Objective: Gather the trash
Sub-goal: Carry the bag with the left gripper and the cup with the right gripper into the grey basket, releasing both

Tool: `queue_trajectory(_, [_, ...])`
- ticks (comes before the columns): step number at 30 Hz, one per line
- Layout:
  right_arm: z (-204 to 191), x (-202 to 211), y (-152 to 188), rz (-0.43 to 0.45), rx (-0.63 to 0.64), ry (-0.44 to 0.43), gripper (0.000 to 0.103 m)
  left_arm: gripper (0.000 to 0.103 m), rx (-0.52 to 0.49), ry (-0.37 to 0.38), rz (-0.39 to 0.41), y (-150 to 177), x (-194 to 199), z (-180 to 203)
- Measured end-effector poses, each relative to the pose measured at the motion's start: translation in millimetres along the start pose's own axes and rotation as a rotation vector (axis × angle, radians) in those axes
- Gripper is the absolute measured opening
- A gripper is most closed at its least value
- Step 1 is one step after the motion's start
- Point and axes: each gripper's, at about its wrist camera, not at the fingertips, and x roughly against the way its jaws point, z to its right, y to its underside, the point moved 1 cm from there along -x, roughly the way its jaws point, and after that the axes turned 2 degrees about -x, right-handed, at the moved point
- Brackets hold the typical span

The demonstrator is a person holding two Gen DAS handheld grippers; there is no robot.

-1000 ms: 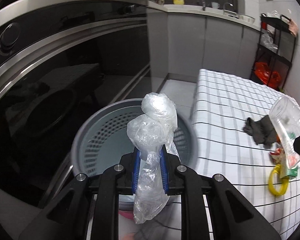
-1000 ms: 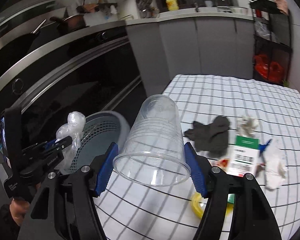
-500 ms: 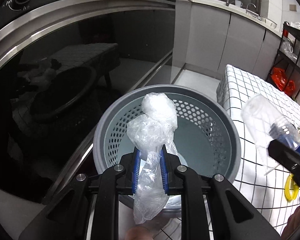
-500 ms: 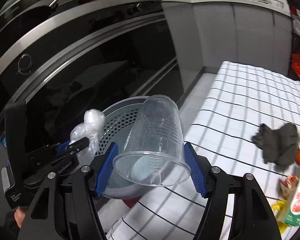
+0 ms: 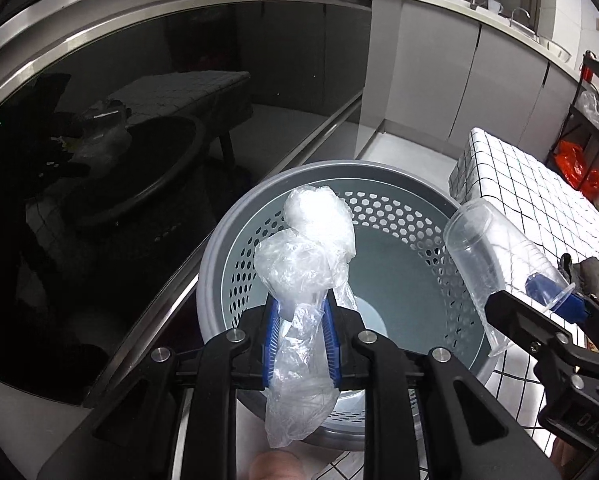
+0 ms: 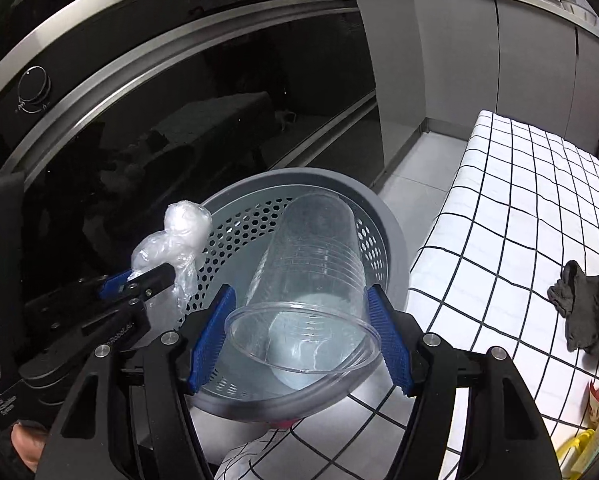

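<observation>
**Both grippers hold plastic trash over the grey bin**

Nearest the left wrist camera, the left gripper (image 5: 299, 330) has its blue ribbed pads pinched on a crumpled clear plastic bag (image 5: 305, 256), glossy and bunched into two knobs above the jaws, with a limp tail hanging below. The right gripper (image 6: 299, 338) clamps a clear plastic cup (image 6: 309, 280) by its rim, open mouth toward the camera; the cup is smooth, tapered and faintly ridged.

Under both items sits the round grey bin (image 5: 383, 172), its wall pierced with hexagonal holes and its floor solid. Its interior looks bare of trash, though the bag and cup block part of it.

To the right, a table with a white, black-gridded cloth (image 6: 531, 208) carries a rumpled dark grey rag (image 6: 587, 312). Beyond the bin stands a glossy black oven front (image 6: 179, 120) with steel trim, then flat grey cabinets (image 5: 431, 68).
</observation>
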Motion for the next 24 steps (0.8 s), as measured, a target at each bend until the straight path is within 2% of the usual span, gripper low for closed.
queue_trajectory(2, [0.5, -1.2, -1.8, 0.001, -0.007, -0.001, 0.066, 0.026, 0.008, 0.001, 0.003, 0.5, 2.0, -3.3])
queue_trajectory(4, [0.6, -1.8, -3.1, 0.007, -0.008, -0.001, 0.067, 0.035, 0.011, -0.003, 0.01, 0.8, 4.2, -5.8])
queue_trajectory(6, [2.1, -0.7, -3.8, 0.016, -0.015, 0.006, 0.072, 0.041, 0.013, -0.006, 0.019, 0.8, 6.3, -7.5])
queue_trajectory(9, [4.0, 0.9, -4.0, 0.022, -0.025, 0.007, 0.072, 0.052, 0.018, -0.008, 0.024, 1.1, 6.7, -9.3])
queue_trajectory(24, [1.7, 5.2, 0.1, 0.03, -0.02, 0.019, 0.072, 0.053, 0.027, -0.009, 0.019, 1.6, 7.3, -13.5])
